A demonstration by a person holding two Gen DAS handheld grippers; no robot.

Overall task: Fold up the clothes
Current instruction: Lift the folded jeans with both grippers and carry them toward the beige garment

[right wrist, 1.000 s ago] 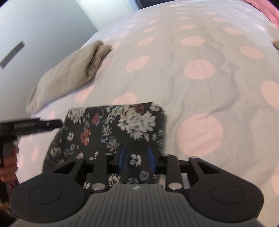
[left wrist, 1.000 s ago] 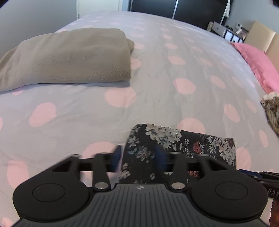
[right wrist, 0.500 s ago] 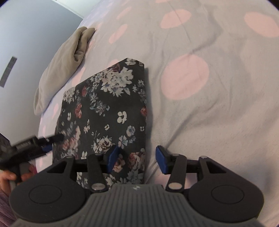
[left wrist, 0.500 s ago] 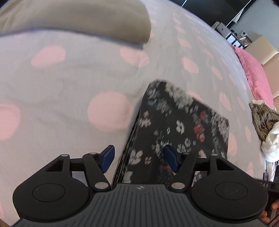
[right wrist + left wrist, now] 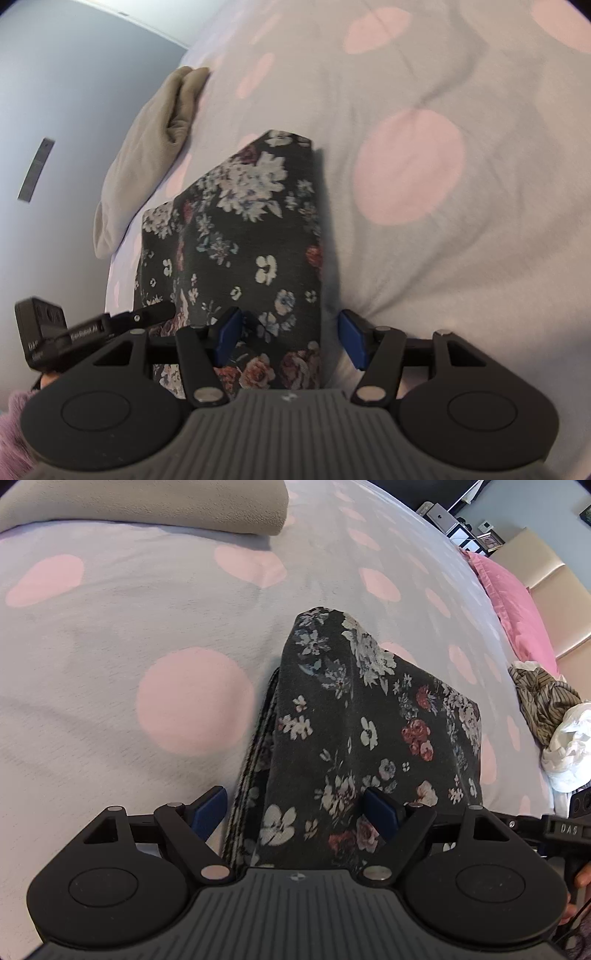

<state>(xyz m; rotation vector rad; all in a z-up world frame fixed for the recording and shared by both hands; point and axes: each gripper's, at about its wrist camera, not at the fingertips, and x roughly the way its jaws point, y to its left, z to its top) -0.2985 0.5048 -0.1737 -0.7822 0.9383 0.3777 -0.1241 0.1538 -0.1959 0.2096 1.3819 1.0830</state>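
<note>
While both jaws stand released astride its near corners, floral garment (image 5: 373,723) lies folded on bed (image 5: 147,620). Risk: left gripper (image 5: 295,808) or right gripper (image 5: 288,332) snagging layers, spoiling the fold.

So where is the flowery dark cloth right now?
The folded floral garment lies on the polka-dot bedspread, just ahead of both open grippers, with the folded beige garment farther back.

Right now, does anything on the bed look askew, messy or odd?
The folded floral garment lies flat with slightly stepped layers on its left edge. The folded beige garment looks tidy. Only a crumpled pile of clothes by the pink pillow stands out.
</note>
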